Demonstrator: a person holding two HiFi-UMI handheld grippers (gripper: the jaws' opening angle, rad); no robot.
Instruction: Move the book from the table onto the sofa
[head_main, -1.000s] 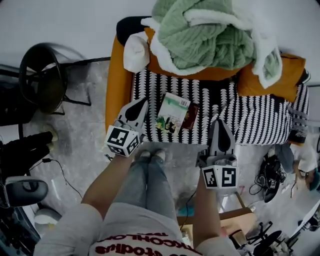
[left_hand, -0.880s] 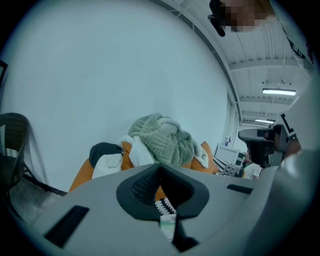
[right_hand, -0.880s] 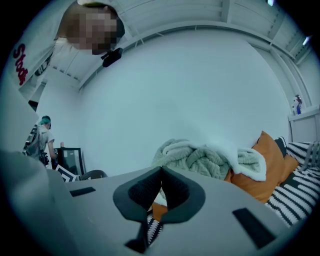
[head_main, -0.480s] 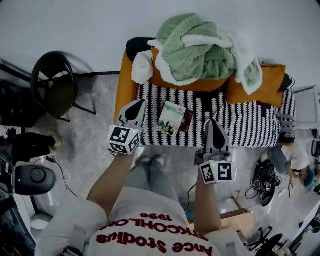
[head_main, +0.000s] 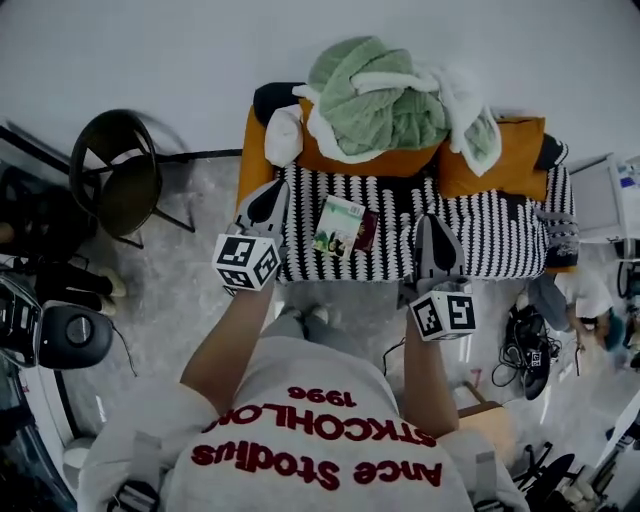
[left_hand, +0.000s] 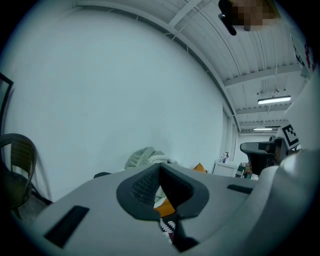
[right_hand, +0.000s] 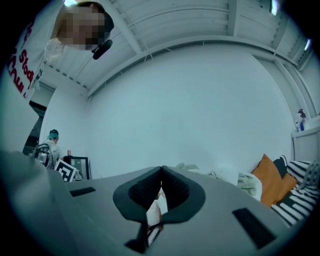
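Already the book (head_main: 340, 226) lies on the sofa's (head_main: 490, 245) striped seat, so the move looks done. Over the last second both hands have risen clear of it. The left claw (head_main: 276, 186) and right claw (head_main: 428, 220) are each closed on nothing and point level toward the wall. The book probably lies flat, though it shows small here.

Print on the book (head_main: 338, 225) is too small to read; the blanket (head_main: 375, 100) hides part of the sofa (head_main: 490, 240).
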